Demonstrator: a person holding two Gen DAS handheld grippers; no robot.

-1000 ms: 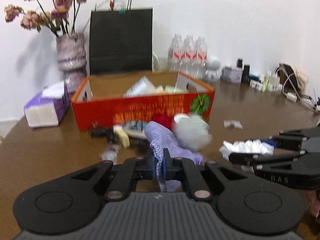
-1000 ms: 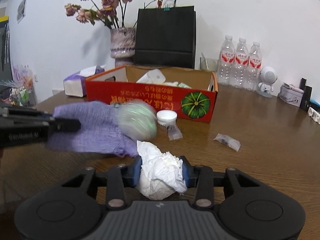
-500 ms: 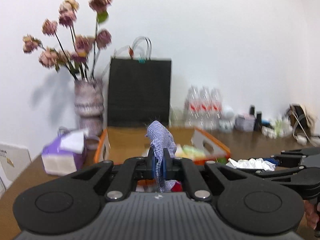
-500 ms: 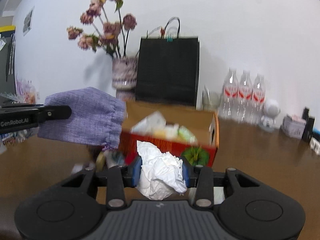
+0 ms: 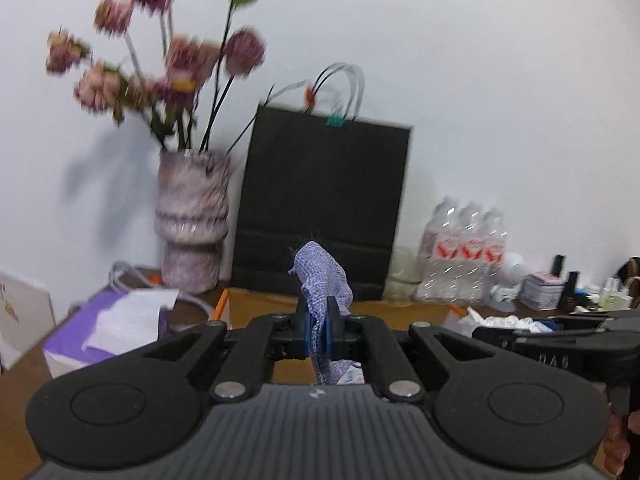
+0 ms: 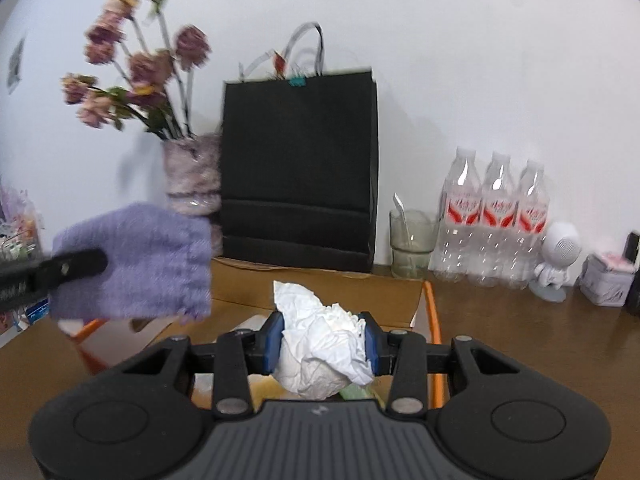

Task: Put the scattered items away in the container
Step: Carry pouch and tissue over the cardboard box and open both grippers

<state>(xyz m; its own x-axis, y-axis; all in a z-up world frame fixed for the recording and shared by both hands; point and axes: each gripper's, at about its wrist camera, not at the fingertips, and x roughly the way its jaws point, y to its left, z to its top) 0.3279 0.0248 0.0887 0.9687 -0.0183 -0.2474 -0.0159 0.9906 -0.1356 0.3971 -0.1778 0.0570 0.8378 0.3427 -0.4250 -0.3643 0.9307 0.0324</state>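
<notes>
Two handheld grippers carry items above an orange cardboard box.
The left gripper is clamped tight on a purple knitted cloth; at its 3 o'clock, the right gripper, partly closed, squeezes crumpled white paper.

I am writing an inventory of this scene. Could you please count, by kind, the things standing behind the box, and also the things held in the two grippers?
Water bottles: 3
Black paper bag: 1
Vase with flowers: 1
Glass cup: 1
White figurine: 1
Purple knitted cloth, in the left gripper: 1
Crumpled white paper, in the right gripper: 1
Total: 9
</notes>
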